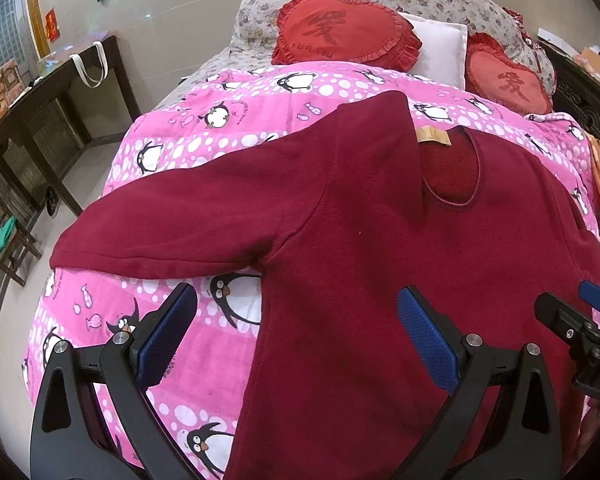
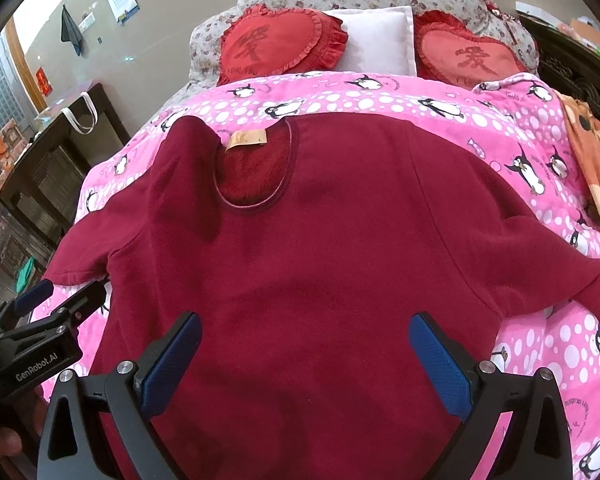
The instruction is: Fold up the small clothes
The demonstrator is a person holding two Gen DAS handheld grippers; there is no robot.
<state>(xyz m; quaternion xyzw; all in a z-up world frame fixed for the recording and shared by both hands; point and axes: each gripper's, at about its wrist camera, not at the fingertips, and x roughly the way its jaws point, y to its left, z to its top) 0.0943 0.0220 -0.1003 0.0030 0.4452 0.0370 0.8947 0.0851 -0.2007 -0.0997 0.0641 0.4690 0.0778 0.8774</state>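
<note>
My left tool (image 1: 296, 336) and right tool (image 2: 305, 354) both gaped wide, empty, above the maroon top's (image 2: 320, 248) hem; its collar lay straight ahead, my left tool nearer the folded shoulder.

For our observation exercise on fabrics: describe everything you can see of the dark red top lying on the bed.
The dark red top is a fleecy, long-sleeved pullover with a round neckline and a tan label inside the collar. It lies spread front-up on the pink penguin blanket, sleeves stretched out to both sides, the shoulder beside the label folded over. Both grippers hover above its lower part with jaws open; neither visibly grips it.
</note>
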